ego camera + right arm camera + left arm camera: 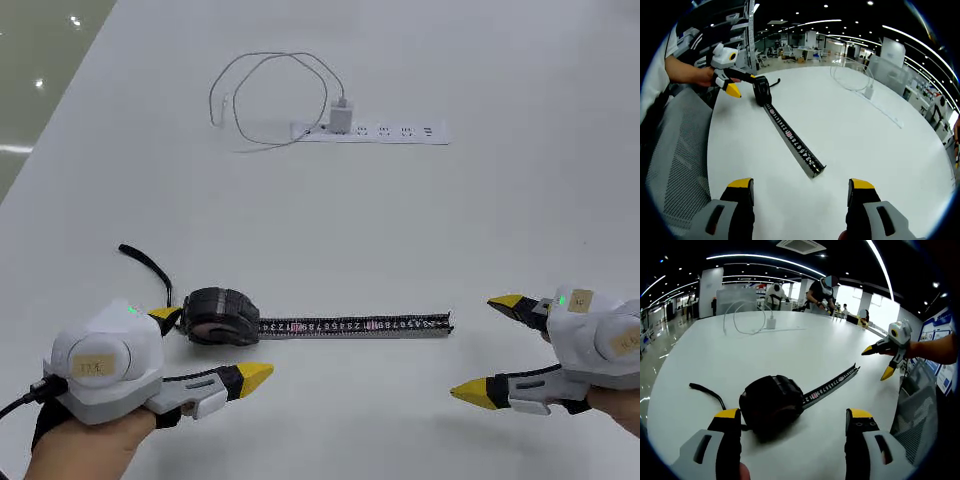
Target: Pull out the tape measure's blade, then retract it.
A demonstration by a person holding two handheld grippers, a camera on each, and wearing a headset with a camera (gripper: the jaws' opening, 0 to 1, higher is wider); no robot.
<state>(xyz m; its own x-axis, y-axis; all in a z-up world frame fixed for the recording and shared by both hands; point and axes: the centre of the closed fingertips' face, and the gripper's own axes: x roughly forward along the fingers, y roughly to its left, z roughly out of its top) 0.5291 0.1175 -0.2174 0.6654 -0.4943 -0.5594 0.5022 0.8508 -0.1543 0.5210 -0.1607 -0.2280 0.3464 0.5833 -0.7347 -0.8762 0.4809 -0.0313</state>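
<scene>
Both grippers were off the work when I checked. Left gripper (793,415) had its jaws spread wide with the tape measure case (772,402) sitting between them, crowding the left jaw, not clamped as far as I could tell. Right gripper (801,183) was wide too, the blade (790,135) end just ahead of its jaws, roughly centred, not touching. Blade lay out flat on the table (400,230). Risk as I judged it: nothing held either end, so a released lock would whip the blade home and skid the case out from between my left jaws. Closing off-centre on that rounded case could spin it. The wrist strap (707,392) beside the left jaw could get pinched in.
</scene>
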